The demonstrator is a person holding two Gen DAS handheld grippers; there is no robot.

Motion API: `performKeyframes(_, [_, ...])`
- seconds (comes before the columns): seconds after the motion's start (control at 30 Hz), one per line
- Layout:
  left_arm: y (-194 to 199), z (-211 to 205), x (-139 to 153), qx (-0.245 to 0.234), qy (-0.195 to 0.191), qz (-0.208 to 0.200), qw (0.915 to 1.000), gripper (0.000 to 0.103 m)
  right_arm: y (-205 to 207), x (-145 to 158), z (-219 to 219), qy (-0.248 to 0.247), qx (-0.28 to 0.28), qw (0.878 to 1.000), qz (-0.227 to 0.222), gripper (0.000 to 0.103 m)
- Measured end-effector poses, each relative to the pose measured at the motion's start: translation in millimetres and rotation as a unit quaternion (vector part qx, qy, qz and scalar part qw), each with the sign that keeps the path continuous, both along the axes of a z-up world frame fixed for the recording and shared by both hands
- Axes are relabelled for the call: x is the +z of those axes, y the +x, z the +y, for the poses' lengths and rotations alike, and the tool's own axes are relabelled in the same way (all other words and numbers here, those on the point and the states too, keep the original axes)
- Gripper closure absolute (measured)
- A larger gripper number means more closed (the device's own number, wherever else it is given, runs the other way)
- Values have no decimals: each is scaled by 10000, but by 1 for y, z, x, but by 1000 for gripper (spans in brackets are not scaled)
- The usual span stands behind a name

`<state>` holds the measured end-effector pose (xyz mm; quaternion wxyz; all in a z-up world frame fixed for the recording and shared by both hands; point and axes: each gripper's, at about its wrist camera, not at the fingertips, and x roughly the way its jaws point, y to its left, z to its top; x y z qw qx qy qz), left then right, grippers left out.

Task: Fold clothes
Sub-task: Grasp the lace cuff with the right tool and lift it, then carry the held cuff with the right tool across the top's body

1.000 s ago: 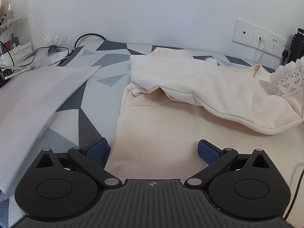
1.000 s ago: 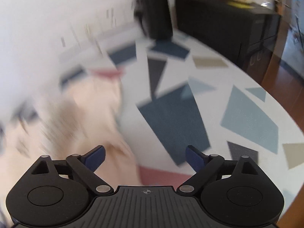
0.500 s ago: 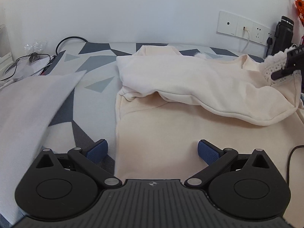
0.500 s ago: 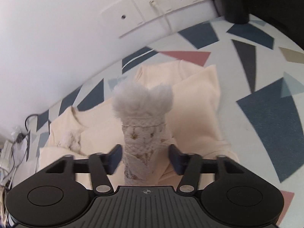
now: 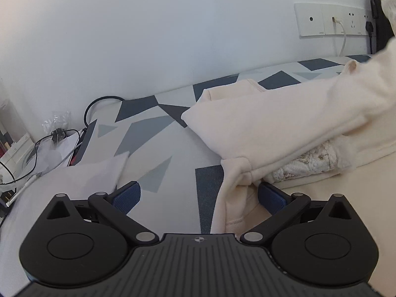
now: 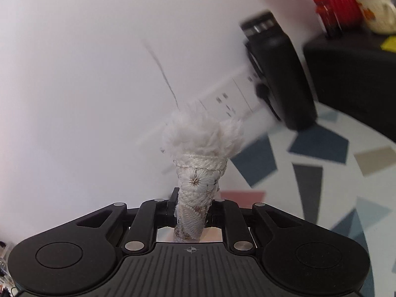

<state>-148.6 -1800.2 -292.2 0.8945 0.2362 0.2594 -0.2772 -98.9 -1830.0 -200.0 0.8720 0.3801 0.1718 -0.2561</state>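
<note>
Cream garment (image 5: 284,123); white embroidered cuff (image 6: 195,188); grey-blue triangle-patterned tabletop (image 5: 158,153); white wall (image 5: 148,37).

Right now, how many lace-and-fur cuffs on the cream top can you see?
2. One cuff is pinched in the closing right gripper, lifted off the table. The other cuff lies under the raised sleeve, beside the left gripper.

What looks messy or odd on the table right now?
The cream top lies bunched, one lace cuff tucked under a fold. The right tool is closing on the other cuff, lifted off the table.
</note>
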Motion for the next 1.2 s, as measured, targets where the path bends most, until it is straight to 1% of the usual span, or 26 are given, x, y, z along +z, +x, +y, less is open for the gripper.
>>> performKeyframes(0.03, [0,-1,1,33,30,-2,10000,0,0,-15,-3,145,13,9995,268,90])
performKeyframes(0.07, [-1,-1,2,42,65,-25,10000,0,0,-25,-3,175,46,9986,487,90])
performKeyframes(0.13, [-2,0,4,36,99,-102,9999,0,-1,-39,-2,248,80,9975,650,89])
performKeyframes(0.2, [-3,6,8,74,-43,-162,9998,0,-5,-42,0,341,24,9978,570,88])
performKeyframes(0.23, [-2,12,12,103,-229,-149,9996,0,-4,-41,0,350,26,9978,556,88])
performKeyframes(0.3, [5,26,18,242,-625,17,9977,0,-1,-33,2,313,91,9984,471,88])
performKeyframes(0.33, [9,31,19,379,-724,89,9966,0,1,-27,3,268,153,9987,399,88])
performKeyframes(0.4, [20,38,15,669,-691,182,9952,0,1,-9,7,7,267,9996,-66,89])
performKeyframes(0.47, [25,43,10,822,-641,305,9941,0,-3,5,11,-267,317,9981,-460,88])
performKeyframes(0.5, [25,45,8,835,-666,414,9934,0,-7,6,12,-369,281,9977,-494,88])
performKeyframes(0.53, [25,47,6,843,-654,468,9932,0,-9,0,9,-333,226,9986,-352,88])
performKeyframes(0.57, [23,47,5,847,-611,477,9934,0,-11,-6,7,-295,169,9992,-208,86])
performKeyframes(0.6, [22,49,5,814,-605,520,9935,0,-15,-19,3,-176,50,9998,115,85])
performKeyframes(0.63, [21,50,4,750,-628,591,9935,0,-19,-35,0,-31,7,9992,399,83])
performKeyframes(0.67, [20,52,5,695,-649,661,9933,0,-25,-48,-3,126,-69,9978,649,79])
performKeyframes(0.7, [20,54,6,647,-659,723,9931,0,-31,-61,-5,281,-145,9955,895,72])
performKeyframes(0.73, [20,55,8,597,-662,780,9930,0,-37,-63,-5,323,-249,9952,889,68])
performKeyframes(0.77, [21,58,11,541,-683,834,9927,0,-43,-65,-6,364,-353,9948,882,61])
performKeyframes(0.8, [21,60,15,485,-735,883,9922,0,-50,-66,-7,406,-457,9943,875,51])
performKeyframes(0.83, [21,65,21,438,-880,940,9907,0,-56,-68,-7,447,-561,9936,869,48])
performKeyframes(0.9, [21,76,36,346,-1296,1067,9852,0,-66,-67,-10,459,-749,9928,820,43])
performKeyframes(0.97, [22,88,53,291,-1849,1139,9757,0,-70,-62,-15,367,-800,9931,776,39])
performKeyframes(1.0, [26,89,59,330,-2033,1175,9715,0,-72,-59,-16,305,-812,9933,760,37])
performKeyframes(1.1, [48,78,72,481,-2298,1406,9618,0,-66,-59,-33,241,-698,9944,759,35])
performKeyframes(1.2, [75,43,70,219,-2397,1754,9546,0,-53,-65,-39,318,-468,9938,958,35])
